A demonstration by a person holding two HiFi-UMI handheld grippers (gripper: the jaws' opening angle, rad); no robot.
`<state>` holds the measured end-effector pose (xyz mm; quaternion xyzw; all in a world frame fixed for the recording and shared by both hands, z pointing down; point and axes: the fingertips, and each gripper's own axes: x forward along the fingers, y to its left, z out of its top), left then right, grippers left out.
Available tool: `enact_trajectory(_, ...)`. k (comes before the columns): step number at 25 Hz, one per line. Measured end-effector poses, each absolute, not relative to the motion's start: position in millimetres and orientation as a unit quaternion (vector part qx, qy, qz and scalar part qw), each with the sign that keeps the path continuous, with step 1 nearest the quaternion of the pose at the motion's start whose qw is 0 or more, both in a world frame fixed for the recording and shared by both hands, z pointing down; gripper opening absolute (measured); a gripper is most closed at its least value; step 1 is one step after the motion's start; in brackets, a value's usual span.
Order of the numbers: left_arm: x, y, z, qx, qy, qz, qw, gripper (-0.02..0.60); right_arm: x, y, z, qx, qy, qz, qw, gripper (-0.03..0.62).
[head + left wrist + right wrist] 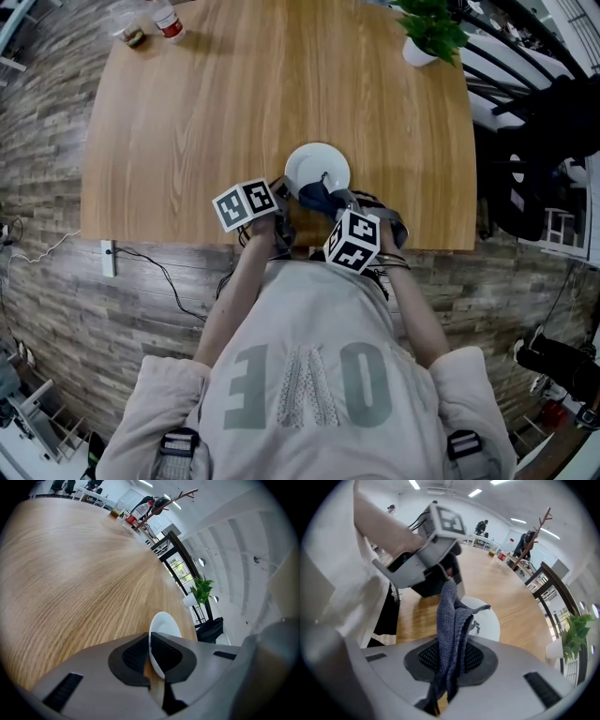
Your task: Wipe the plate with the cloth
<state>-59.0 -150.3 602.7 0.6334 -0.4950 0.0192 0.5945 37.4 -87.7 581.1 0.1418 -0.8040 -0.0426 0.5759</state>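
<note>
A white plate [317, 169] sits near the wooden table's [187, 122] front edge. My left gripper [279, 194] is shut on the plate's near-left rim. In the left gripper view the plate [165, 623] stands edge-on between the black pads [136, 656]. My right gripper [330, 203] is shut on a dark blue cloth [313, 193], which hangs bunched over the plate's near edge. In the right gripper view the cloth [452, 616] runs up from between the jaws, with the plate [488, 623] just behind it and the left gripper [426, 550] close at upper left.
A potted plant [429, 33] stands at the table's far right corner. A bottle [167, 21] and a small jar [132, 36] stand at the far left corner. Chairs and a dark bag [544, 122] are to the right of the table.
</note>
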Motion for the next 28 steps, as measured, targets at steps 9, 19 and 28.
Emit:
enact_trajectory(9, -57.8, -148.2, 603.3, 0.635, -0.492, 0.021, 0.595, 0.021, 25.5, -199.4, 558.5, 0.204, -0.789, -0.1, 0.571, 0.06)
enact_trajectory(19, -59.2, -149.4, 601.8, 0.634, -0.491, 0.009, 0.597, 0.02, -2.8, -204.8, 588.1, 0.163, -0.776, -0.124, 0.597, 0.06)
enact_trajectory(28, -60.4, -149.8, 600.9, 0.636, -0.493, 0.004, 0.594, 0.02, -2.0, -120.0, 597.9, 0.06, -0.787, -0.111, 0.604, 0.06)
